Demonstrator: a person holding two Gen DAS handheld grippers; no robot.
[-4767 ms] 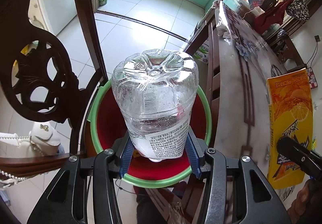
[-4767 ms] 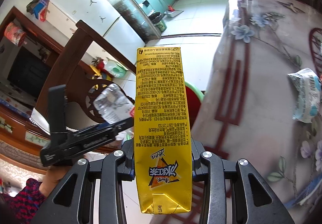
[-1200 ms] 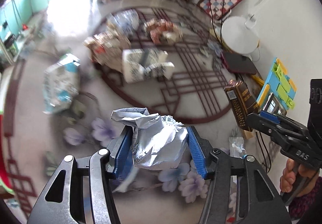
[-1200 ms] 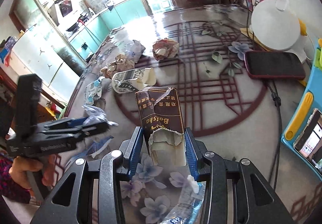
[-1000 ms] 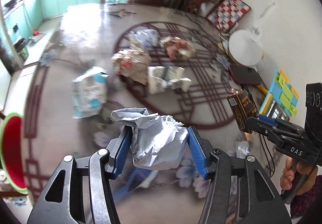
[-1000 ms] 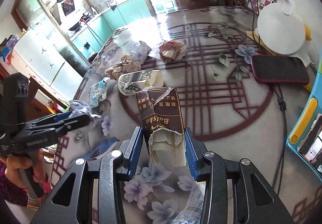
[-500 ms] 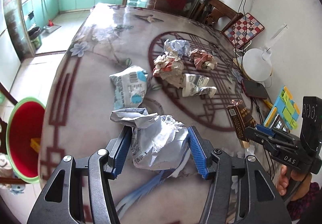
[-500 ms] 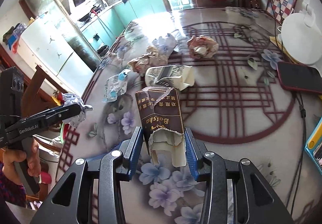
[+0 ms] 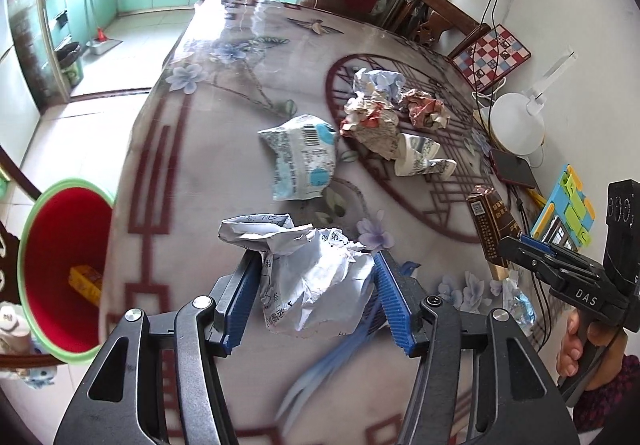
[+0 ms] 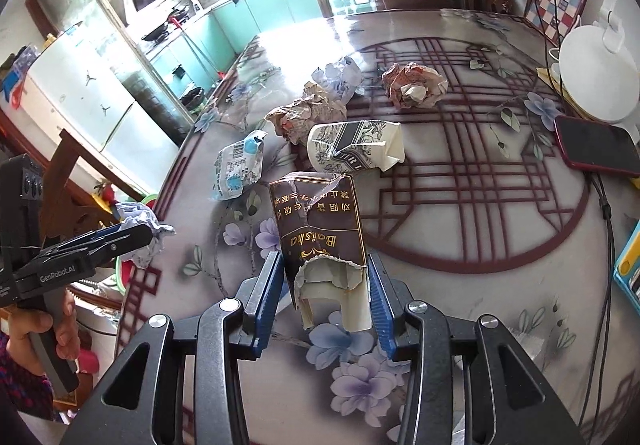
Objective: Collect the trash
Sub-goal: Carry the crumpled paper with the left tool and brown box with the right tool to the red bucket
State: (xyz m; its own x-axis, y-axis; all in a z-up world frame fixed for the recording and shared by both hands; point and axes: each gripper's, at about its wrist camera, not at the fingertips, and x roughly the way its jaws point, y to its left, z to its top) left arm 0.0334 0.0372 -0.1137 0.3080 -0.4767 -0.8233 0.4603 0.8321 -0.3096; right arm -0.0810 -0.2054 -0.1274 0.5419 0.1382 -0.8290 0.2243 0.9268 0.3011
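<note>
Now the left gripper [image 9: 316, 295] pinches a crumpled white paper ball [image 9: 310, 279] between its blue pads, holding it in the air over the near part of the table [image 9: 208, 173], and the right wrist view shows the same gripper out past the table's left edge. Down to the left, beside the table, stands a red bin with a green rim [image 9: 60, 269]; a yellow carton [image 9: 85, 281] lies inside it. The right gripper [image 10: 322, 297] is clamped on a torn brown cigarette pack [image 10: 318, 229], lifted above the flower-patterned tabletop. More rubbish lies on the table: a blue-and-white wrapper [image 9: 302, 157], a squashed paper cup [image 10: 354, 151] on its side, and three crumpled paper wads [image 10: 312, 109] close together beyond the cup. Near the right edge sit a red phone [image 10: 596, 149] and a white lamp base [image 10: 592, 81], just beside each other.
</note>
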